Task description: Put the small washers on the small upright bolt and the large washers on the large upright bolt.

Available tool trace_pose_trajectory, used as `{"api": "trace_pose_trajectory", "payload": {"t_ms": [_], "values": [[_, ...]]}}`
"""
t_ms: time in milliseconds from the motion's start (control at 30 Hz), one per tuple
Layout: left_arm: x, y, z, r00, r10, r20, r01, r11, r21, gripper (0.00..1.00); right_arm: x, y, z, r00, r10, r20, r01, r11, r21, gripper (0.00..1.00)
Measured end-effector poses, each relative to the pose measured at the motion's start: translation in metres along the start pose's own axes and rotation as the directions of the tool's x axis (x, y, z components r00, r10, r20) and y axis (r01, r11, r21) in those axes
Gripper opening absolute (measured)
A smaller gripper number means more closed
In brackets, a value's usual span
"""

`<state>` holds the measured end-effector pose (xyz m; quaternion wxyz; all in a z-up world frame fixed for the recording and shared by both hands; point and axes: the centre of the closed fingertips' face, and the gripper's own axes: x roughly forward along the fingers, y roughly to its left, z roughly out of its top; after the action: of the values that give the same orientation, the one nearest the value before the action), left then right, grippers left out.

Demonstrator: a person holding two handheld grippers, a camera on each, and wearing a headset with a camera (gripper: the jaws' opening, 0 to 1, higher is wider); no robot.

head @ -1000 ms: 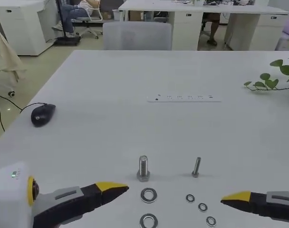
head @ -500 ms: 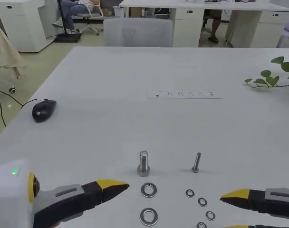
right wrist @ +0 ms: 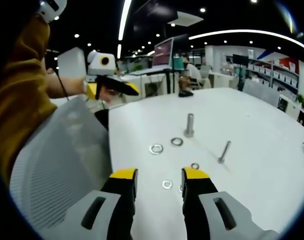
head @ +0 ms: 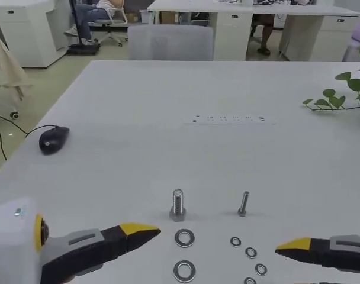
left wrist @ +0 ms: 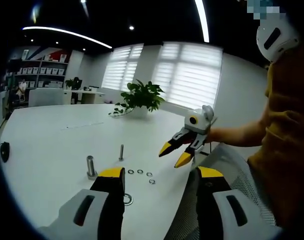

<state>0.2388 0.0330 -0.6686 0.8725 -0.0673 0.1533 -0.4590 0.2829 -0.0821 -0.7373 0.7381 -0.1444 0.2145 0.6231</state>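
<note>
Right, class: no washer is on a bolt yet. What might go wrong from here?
1. The small washers lie flat in a tight row; the right gripper may scatter neighbours while pinching one.
2. The small upright bolt stands unsupported on its head, so a clumsy drop could topple it.
3. A large washer lies just before the large upright bolt; the left gripper could bump the bolt.
</note>
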Motion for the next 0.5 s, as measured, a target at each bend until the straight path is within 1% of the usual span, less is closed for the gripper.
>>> {"api": "trace_pose_trajectory", "payload": {"t_ms": [233,333,400,433,500], "values": [[0.000,-0.001,-0.001,1.0000,0.001,0.002,-0.001,1.000,-0.004,0.56,0.005,0.002,-0.005,0.9991,0.023,-0.035,-0.024,1.000,-0.016,0.37],[0.000,-0.002,-0.002,1.0000,0.000,0.003,0.000,1.000,-0.008,0.56,0.008,0.008,-0.017,0.9923,0.071,-0.102,-0.076,0.996,-0.042,0.37],[0.000,-0.003,-0.002,1.0000,-0.001,0.009,0.001,1.000,-0.009,0.56,0.010,0.008,-0.023,0.9883,0.079,-0.131,-0.085,0.995,-0.043,0.37],[0.000,-0.003,-0.001,0.9999,0.000,0.011,0.000,1.000,-0.009,0.56,0.012,0.007,-0.027,0.9859,0.081,-0.146,-0.091,0.994,-0.057,0.37],[0.000,-0.004,-0.001,0.9999,0.000,0.013,0.000,1.000,-0.008,0.56,0.014,0.007,-0.030,0.9831,0.091,-0.159,-0.101,0.993,-0.058,0.37]]}}
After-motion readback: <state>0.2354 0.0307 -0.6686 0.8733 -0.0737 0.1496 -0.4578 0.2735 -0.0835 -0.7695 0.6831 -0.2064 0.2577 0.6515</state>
